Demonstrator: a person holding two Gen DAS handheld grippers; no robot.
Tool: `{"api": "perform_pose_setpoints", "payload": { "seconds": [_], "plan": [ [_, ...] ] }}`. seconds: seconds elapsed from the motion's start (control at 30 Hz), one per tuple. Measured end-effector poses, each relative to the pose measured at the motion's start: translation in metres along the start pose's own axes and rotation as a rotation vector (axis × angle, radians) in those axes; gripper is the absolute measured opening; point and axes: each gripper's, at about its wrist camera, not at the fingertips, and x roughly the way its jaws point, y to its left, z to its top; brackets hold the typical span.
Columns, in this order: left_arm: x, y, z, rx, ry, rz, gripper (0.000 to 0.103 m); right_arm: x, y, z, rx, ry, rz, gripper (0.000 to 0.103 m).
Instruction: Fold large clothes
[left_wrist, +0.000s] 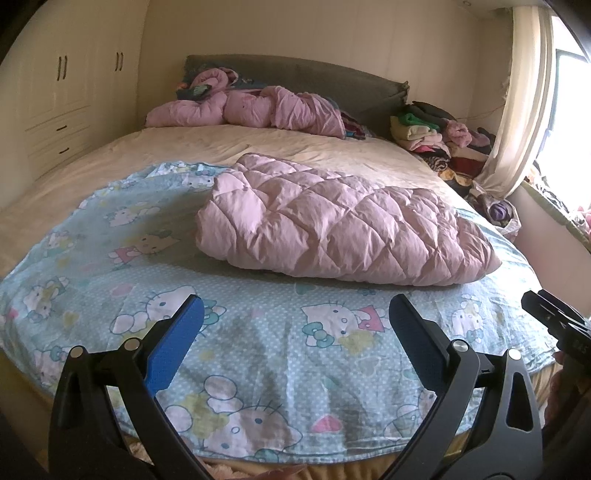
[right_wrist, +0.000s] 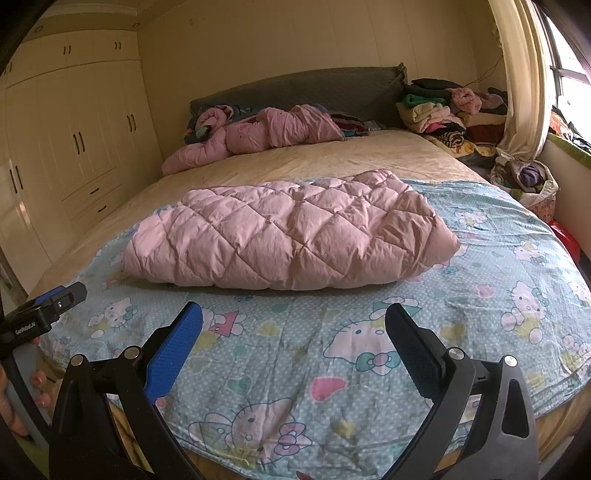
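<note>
Pink quilted jacket (left_wrist: 340, 221) lies folded in a puffy bundle mid-bed, on the cartoon-cat sheet (left_wrist: 258, 343) spread over the near end of the bed (left_wrist: 258, 144). Left gripper (left_wrist: 295, 314) hangs over the sheet w/ jaws spread, nothing in them, apart from the jacket. Right gripper (right_wrist: 293, 321) same: spread, empty. Crumpled pink coat (right_wrist: 258, 134) by headboard; clothes pile (right_wrist: 443, 110) at far right corner.

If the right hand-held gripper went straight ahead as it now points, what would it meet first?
Probably the folded pink quilted jacket, though the right hand-held gripper might brush the cartoon-cat sheet first; depth is unclear.
</note>
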Motion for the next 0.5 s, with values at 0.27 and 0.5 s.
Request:
{"api": "perform_pose_setpoints", "payload": {
  "seconds": [0.27,0.5],
  "plan": [
    [-0.0004,0.0002,-0.0032,0.005,0.008,0.002,0.094,0.0015,0.0006,-0.0005,-0.003,0.003,0.003,0.099],
    [-0.0004,-0.0004,-0.0030,0.006,0.009,0.004,0.094,0.0024,0.0002,-0.0007,-0.003,0.007,0.004,0.099]
  ]
}}
